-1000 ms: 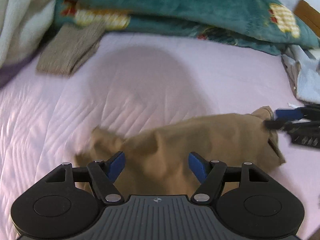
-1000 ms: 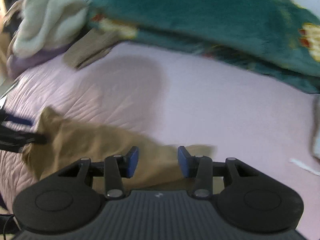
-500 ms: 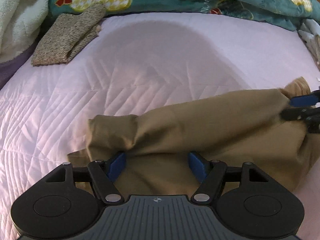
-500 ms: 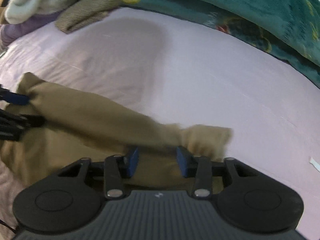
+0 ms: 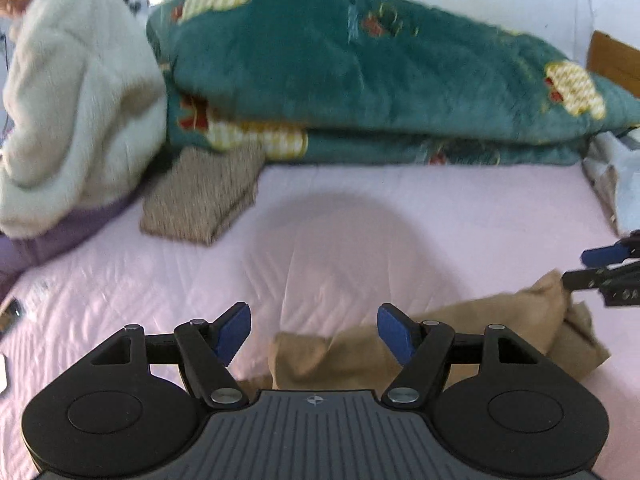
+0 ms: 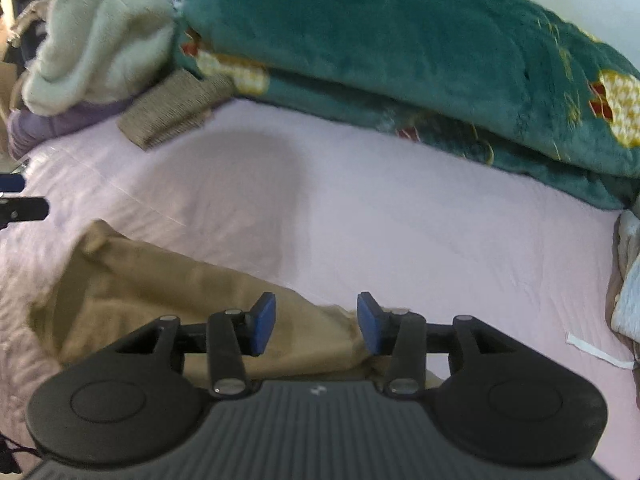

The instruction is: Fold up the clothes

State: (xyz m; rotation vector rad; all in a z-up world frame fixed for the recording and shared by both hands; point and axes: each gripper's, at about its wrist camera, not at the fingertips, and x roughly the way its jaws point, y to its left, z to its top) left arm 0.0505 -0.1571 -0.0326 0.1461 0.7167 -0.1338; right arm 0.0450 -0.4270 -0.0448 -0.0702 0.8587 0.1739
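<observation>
A tan garment (image 5: 460,332) lies bunched on the pink quilted sheet (image 5: 360,200). My left gripper (image 5: 315,334) hovers open over its left end, and neither pad touches the cloth. In the right wrist view the same garment (image 6: 160,300) spreads below and to the left of my right gripper (image 6: 317,328). Its jaws are opening, with cloth showing beneath the gap but not pressed by the pads. The right gripper (image 5: 608,268) also appears at the right edge of the left wrist view, beside the garment's raised end. The left gripper's fingers (image 6: 20,204) show at the left edge.
A thick teal blanket (image 5: 380,72) is heaped along the back. A white fluffy garment (image 5: 72,92) over purple cloth sits back left, beside a folded brown knit piece (image 5: 200,204). Light blue cloth (image 6: 628,280) and a white strip (image 6: 596,350) lie at the right.
Half a second ago the tan garment was stretched between both grippers. Now it lies slack on the sheet, both grippers have pulled up and back, and the right jaws stand wider.
</observation>
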